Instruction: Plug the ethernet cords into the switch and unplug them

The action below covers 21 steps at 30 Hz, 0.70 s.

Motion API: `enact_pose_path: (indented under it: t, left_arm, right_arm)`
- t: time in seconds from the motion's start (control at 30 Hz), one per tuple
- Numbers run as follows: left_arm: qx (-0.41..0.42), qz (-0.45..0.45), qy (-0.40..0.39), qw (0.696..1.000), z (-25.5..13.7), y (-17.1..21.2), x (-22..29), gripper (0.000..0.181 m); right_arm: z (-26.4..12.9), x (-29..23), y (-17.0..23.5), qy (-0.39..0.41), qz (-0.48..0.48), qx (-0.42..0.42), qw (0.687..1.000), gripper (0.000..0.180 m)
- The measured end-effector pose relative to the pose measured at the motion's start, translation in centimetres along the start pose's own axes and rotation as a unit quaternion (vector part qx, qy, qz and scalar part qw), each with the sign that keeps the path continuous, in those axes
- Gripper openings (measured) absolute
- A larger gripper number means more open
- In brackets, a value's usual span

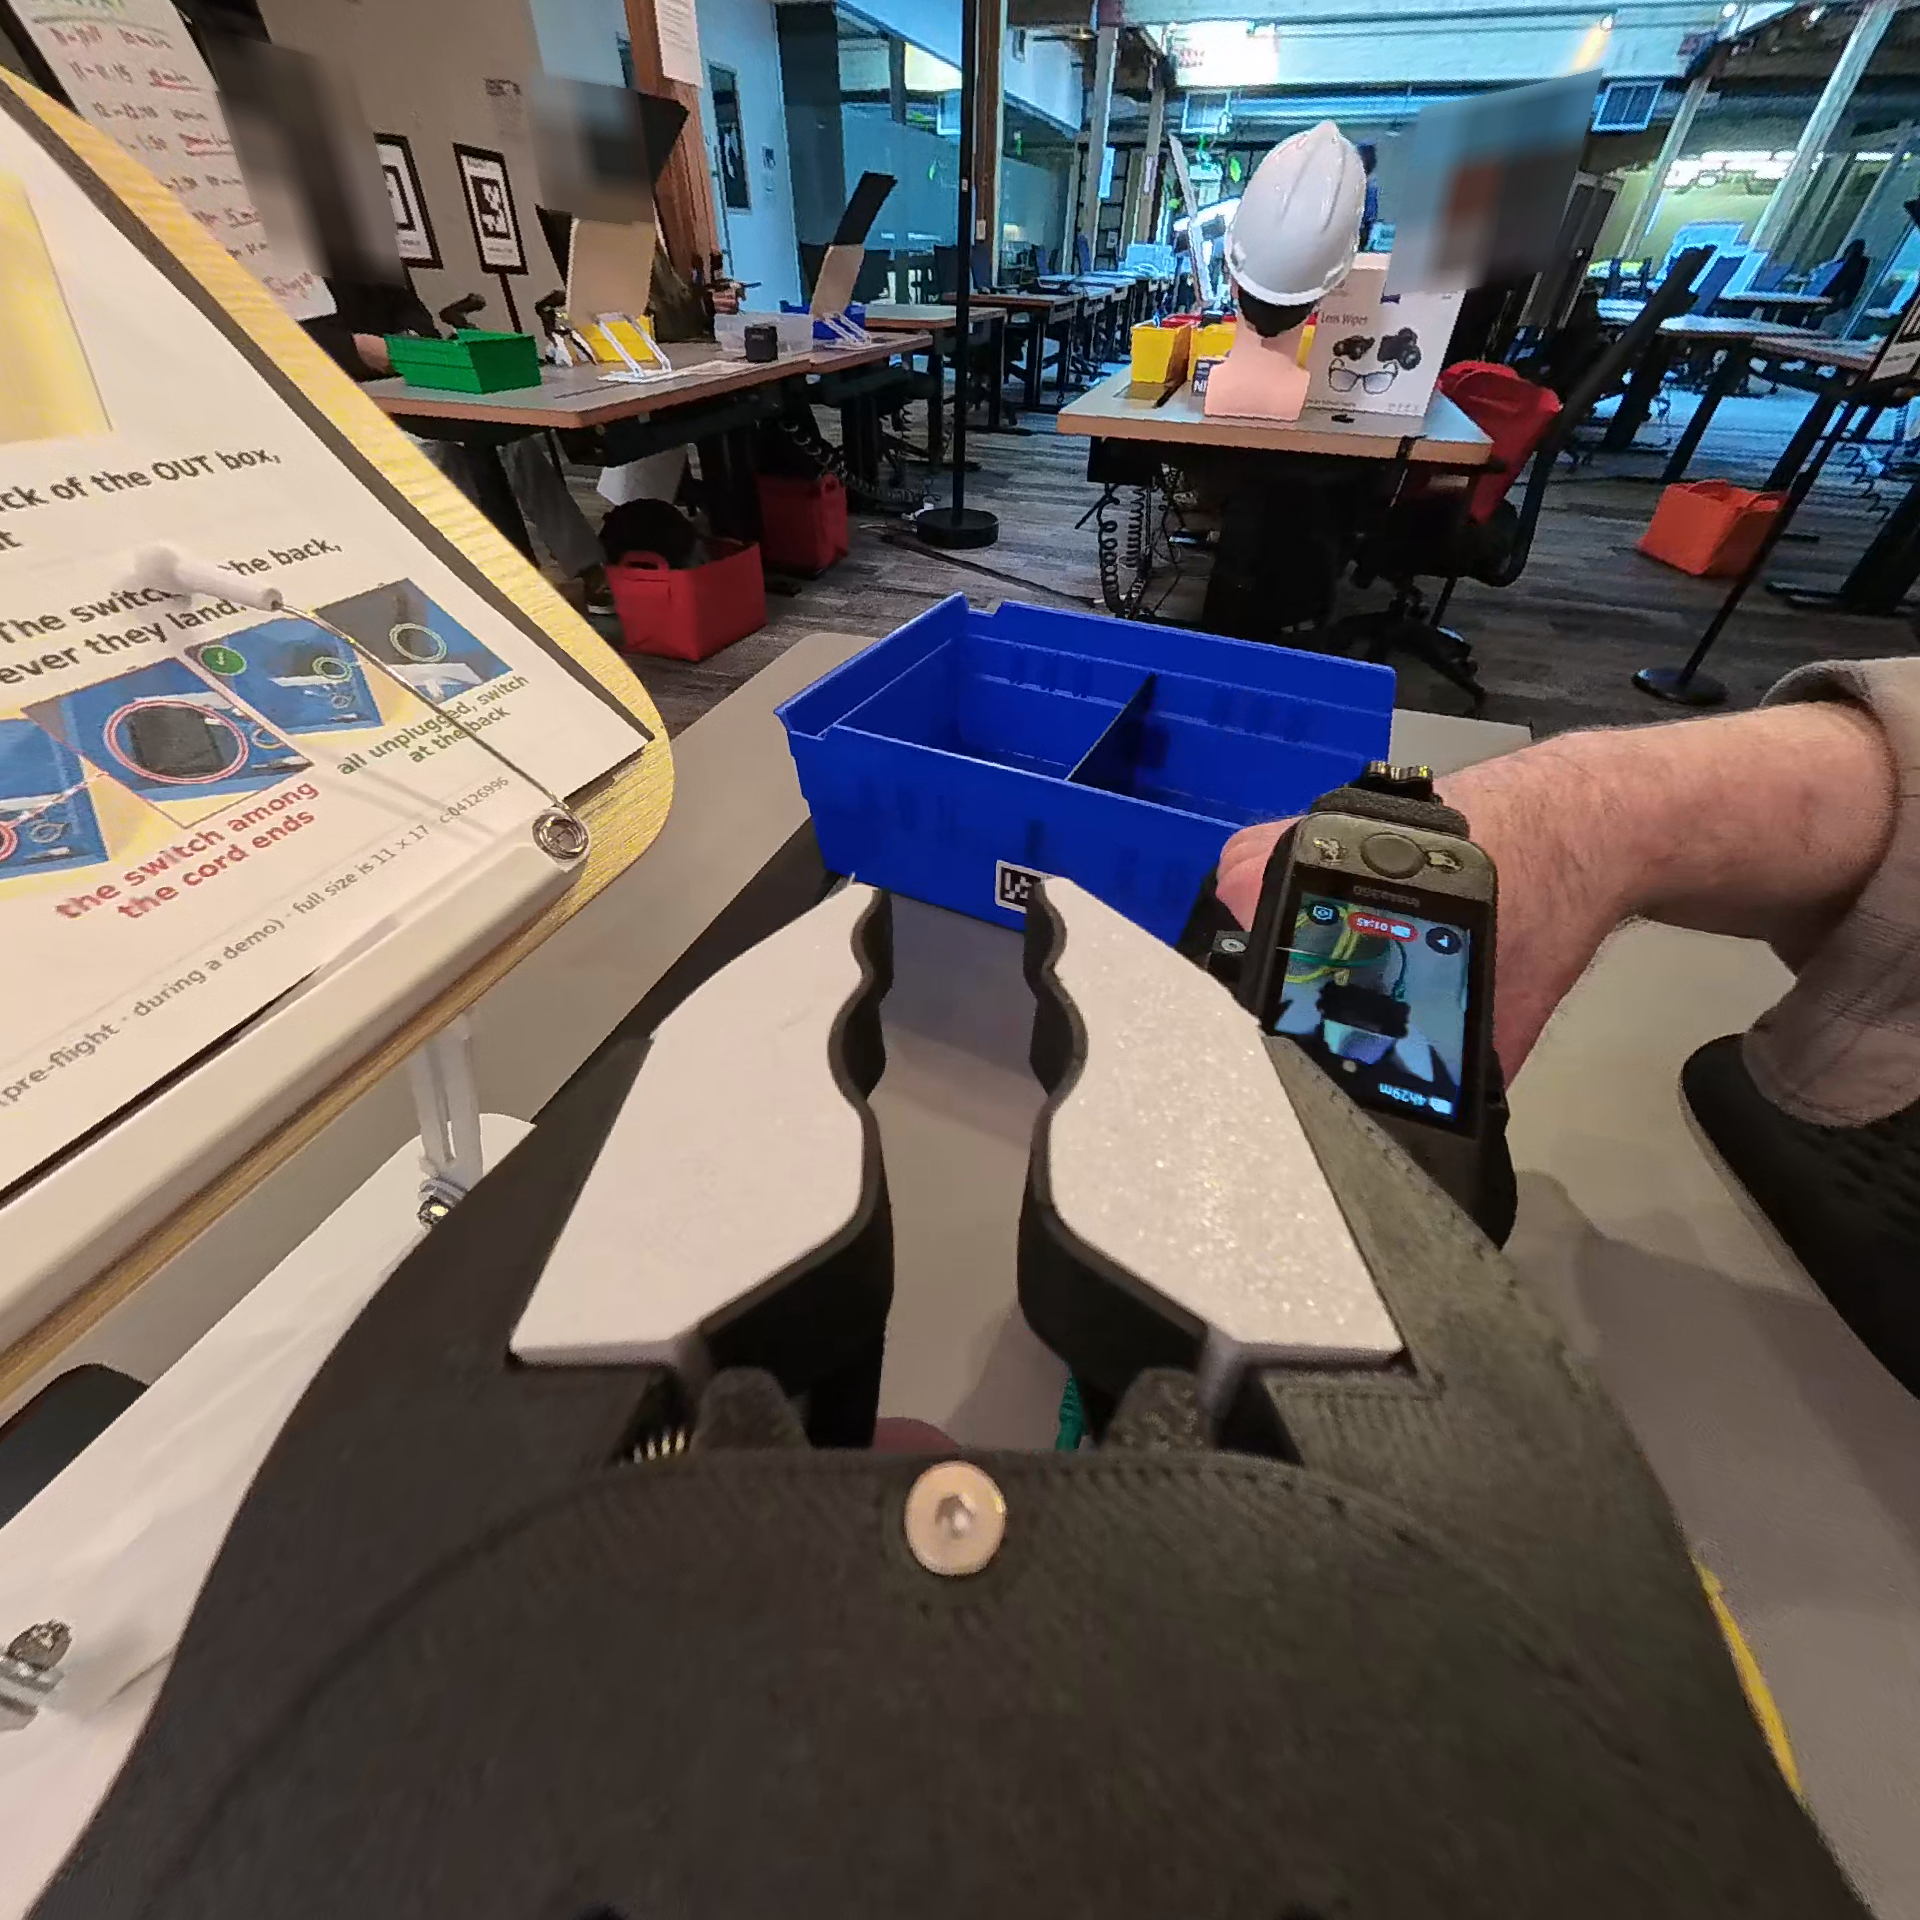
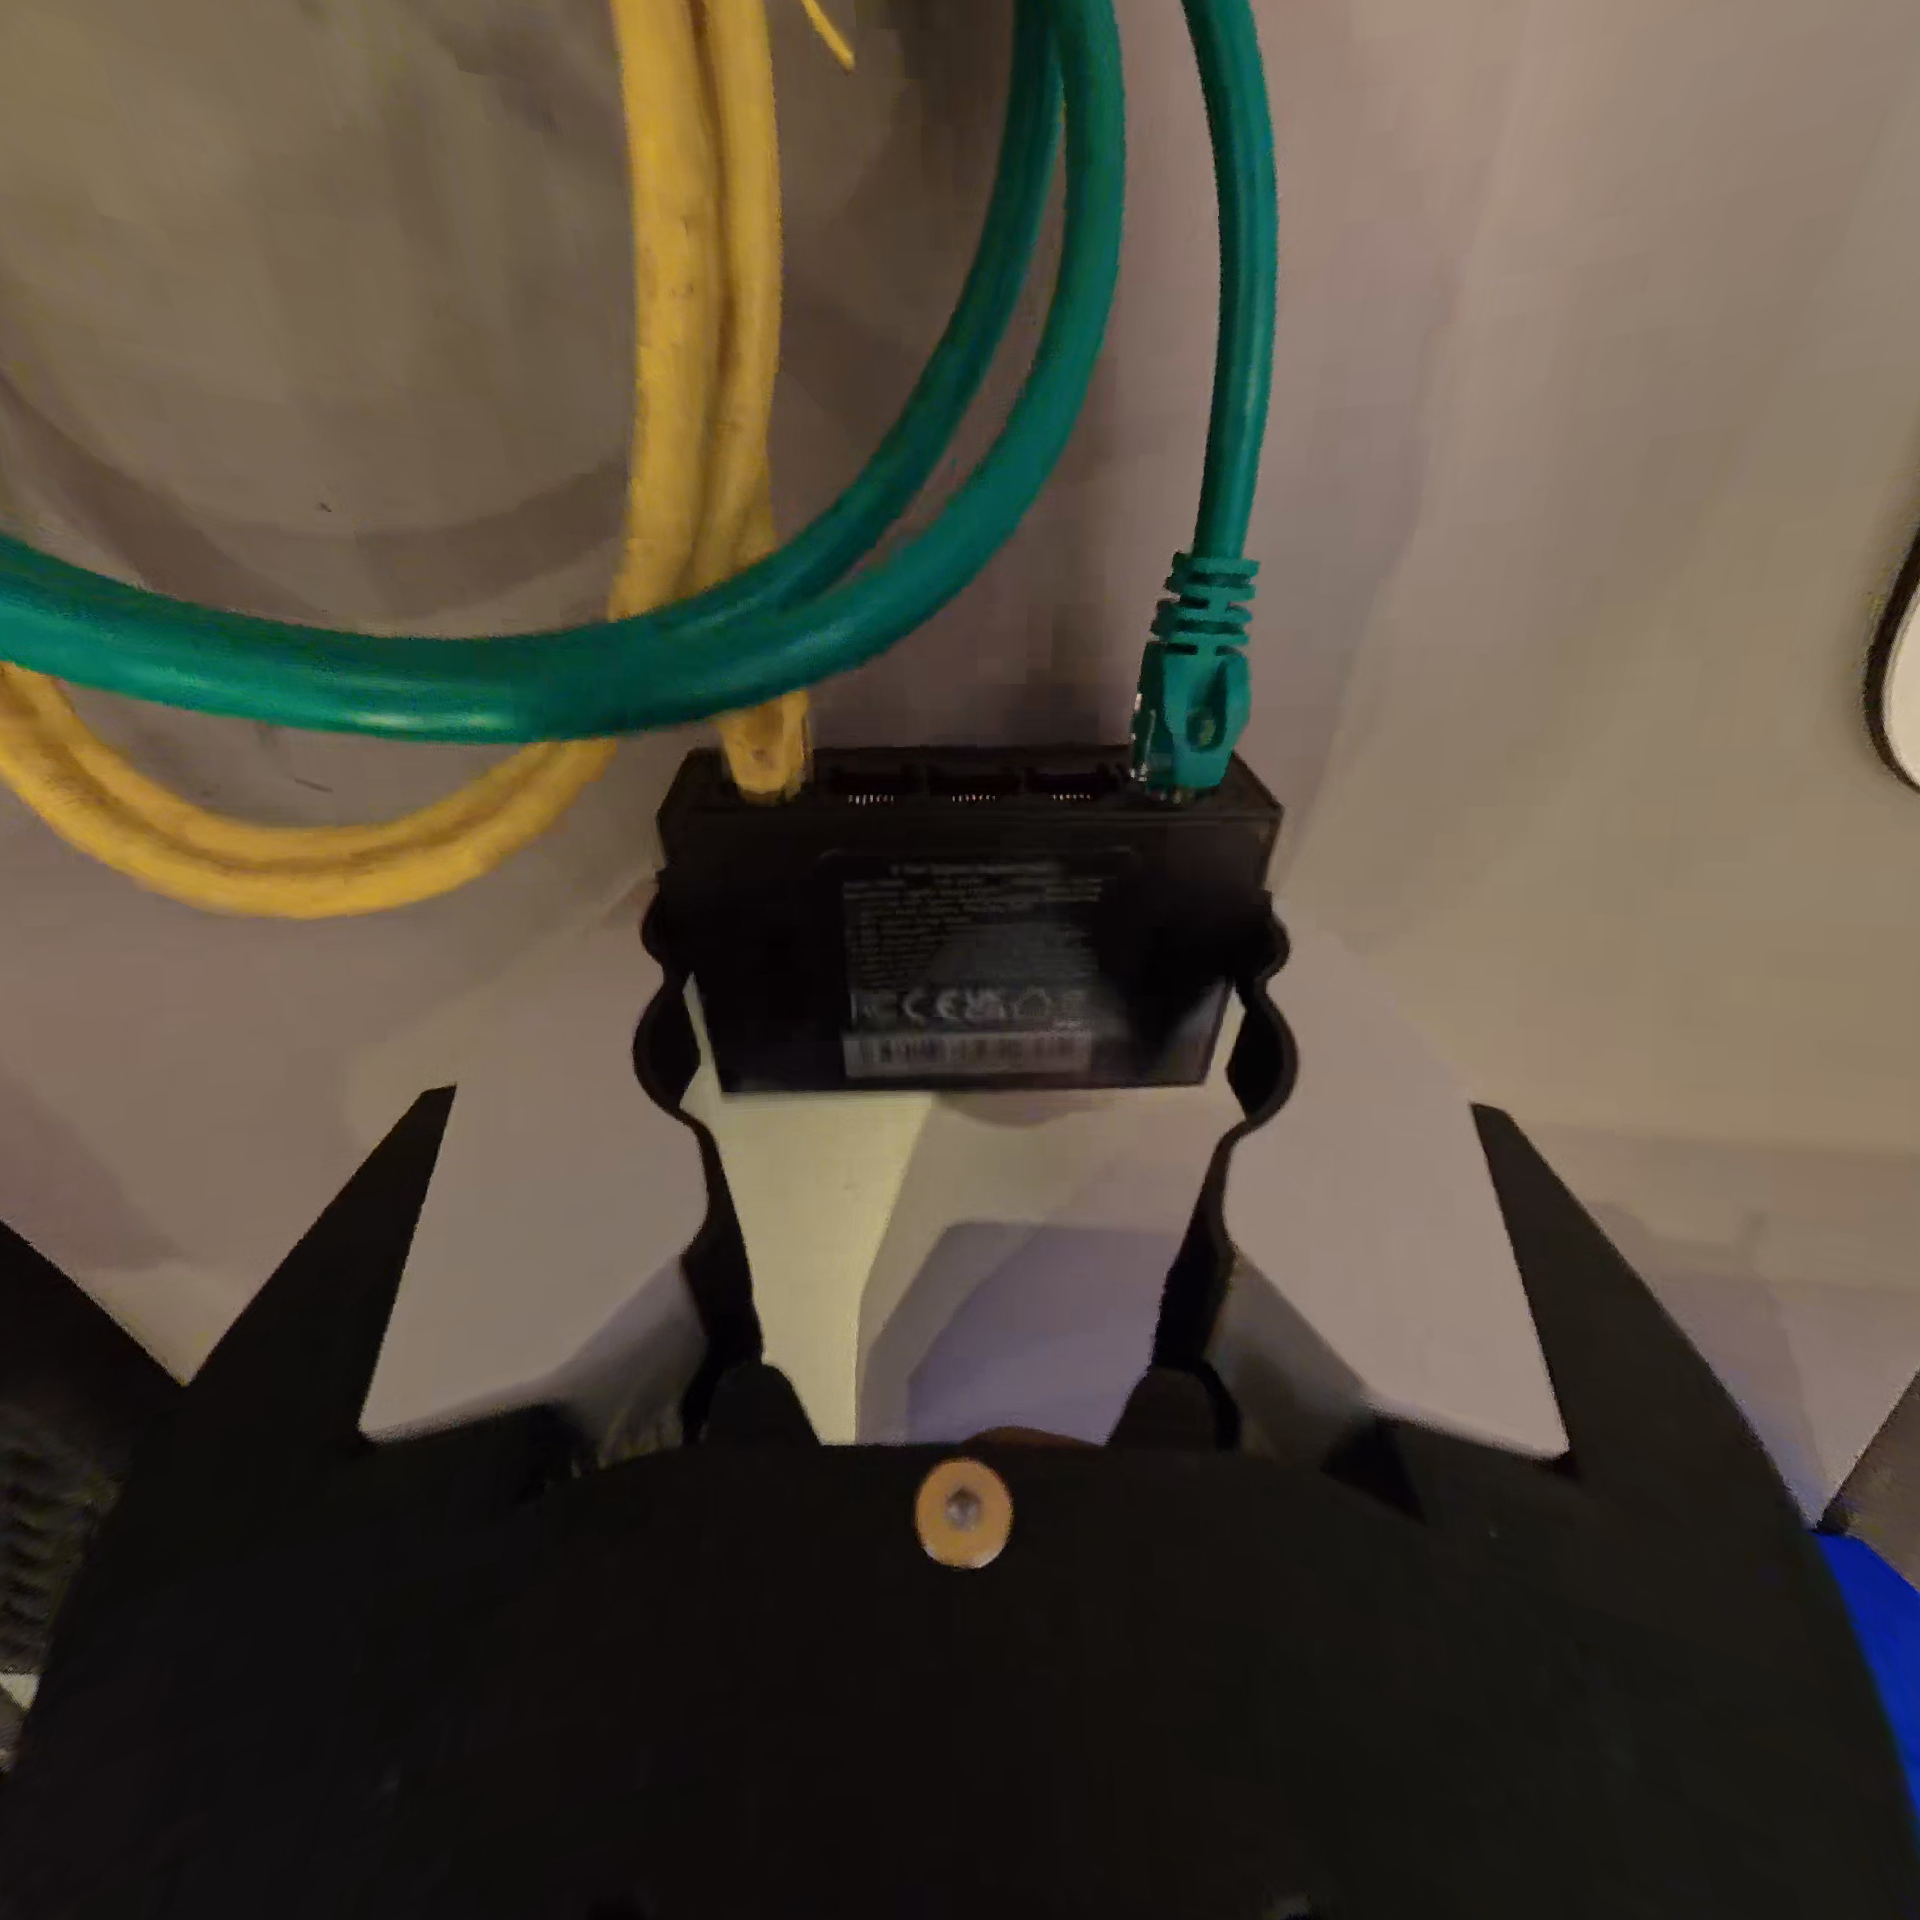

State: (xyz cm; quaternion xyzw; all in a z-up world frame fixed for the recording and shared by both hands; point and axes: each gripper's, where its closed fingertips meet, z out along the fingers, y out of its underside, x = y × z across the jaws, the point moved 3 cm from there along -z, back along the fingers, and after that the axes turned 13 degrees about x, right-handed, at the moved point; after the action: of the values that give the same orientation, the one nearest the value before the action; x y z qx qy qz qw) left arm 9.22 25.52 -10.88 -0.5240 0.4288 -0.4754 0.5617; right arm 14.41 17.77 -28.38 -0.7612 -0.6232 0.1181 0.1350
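Note:
In the right wrist view my right gripper (image 2: 966,914) is shut on the black switch (image 2: 966,935), one finger on each short side. The switch lies label side up on the grey table (image 2: 1558,520). A yellow cord (image 2: 707,312) is plugged into the leftmost port (image 2: 764,764). A green cord (image 2: 935,468) is plugged into the rightmost port (image 2: 1190,717). The three middle ports are empty. Both cords loop off to the left. In the left wrist view my left gripper (image 1: 961,904) is open and empty, above the table, pointing at a blue bin (image 1: 1091,748).
The blue bin is divided and empty. An instruction board (image 1: 260,675) on a stand leans in at the left. The right gripper's camera screen (image 1: 1371,987) and the hand holding it (image 1: 1662,862) are at the right. Other desks and bins stand farther back. Across from one pair of fingers to the other is roughly 20 cm.

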Motion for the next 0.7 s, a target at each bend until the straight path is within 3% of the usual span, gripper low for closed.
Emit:
enact_pose_path:
  t: [0.27,0.43,0.57,0.63,0.7]
  left_arm:
    - [-0.009,0.003,0.003,1.0,0.4,0.5,0.3,0.024]
    - [0.001,0.012,-0.005,1.0,0.4,-0.2,0.4,0.022]
    - [0.038,0.04,-0.052,0.997,-0.5,-2.0,-0.5,0.014]
    - [0.057,0.051,-0.068,0.995,-1.1,-3.1,-0.8,0.004]
    - [0.069,0.066,-0.083,0.992,-1.5,-3.9,-0.9,0.0]
  right_arm:
    - [-0.8,-0.6,0.4,-0.031,0.008,-0.014,0.999,0.107]
    - [-4.7,0.3,-0.7,-0.013,0.02,0.033,0.999,0.105]
    - [-7.8,1.5,-1.2,-0.016,0.05,0.066,0.996,0.073]
    - [-8.8,2.7,-1.8,0.006,0.056,0.082,0.995,0.05]
    - [-9.8,4.4,-3.1,0.042,0.062,0.132,0.988,0.039]
